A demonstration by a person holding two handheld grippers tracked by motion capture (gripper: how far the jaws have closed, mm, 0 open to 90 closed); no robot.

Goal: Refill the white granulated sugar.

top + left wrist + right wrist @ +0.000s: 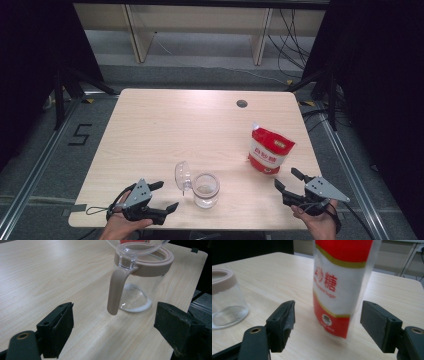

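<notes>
Right gripper: black jaws stand wide apart, nothing between the pads. Directly ahead of them stands the red-and-white plastic sugar pouch, upright on the pale wooden table, near the right edge; jaws and pouch are apart.

Left gripper: jaws likewise spread wide, holding nothing. Just ahead of them stands the clear glass jar with beige rim, near the front edge, a trace of white at its bottom. Its clear domed lid is swung open on the left side, a beige latch hanging down beside the jar wall.
</notes>
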